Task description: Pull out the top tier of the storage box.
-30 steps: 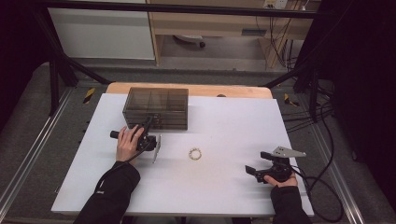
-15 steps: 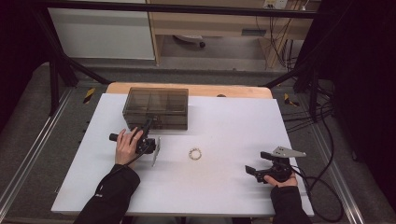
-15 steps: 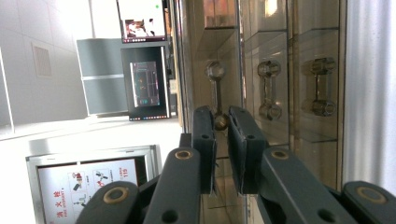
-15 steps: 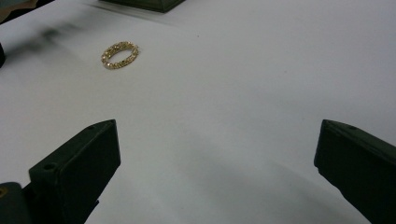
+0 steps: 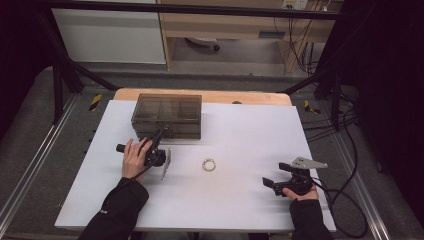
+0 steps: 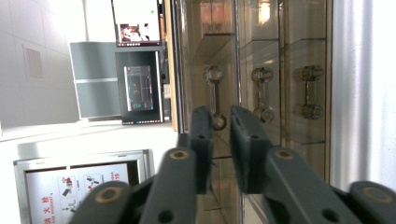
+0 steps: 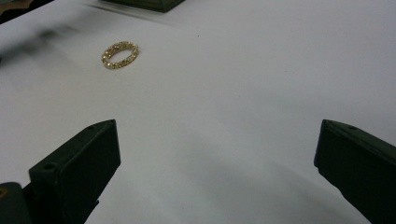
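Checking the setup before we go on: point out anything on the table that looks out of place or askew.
Nothing looks damaged or spilled. The one stray item is the gold bracelet, lying loose on the white table outside the smoky box. The box sits square and closed. The left gripper is at its front; the right gripper rests open.

A white rectangular table top (image 5: 240, 205) carries the things; at its far edge a strip of light wooden board (image 5: 250, 96) shows under the white surface; a smoky transparent plastic box with compartments (image 5: 167, 115) stands on the far left part of the white surface, close to that far edge; a small golden ring-shaped bracelet of beads (image 5: 208, 164) lies flat near the middle of the table, well apart from the box; in the right gripper view the same bracelet (image 7: 120, 54) lies on the bare white surface
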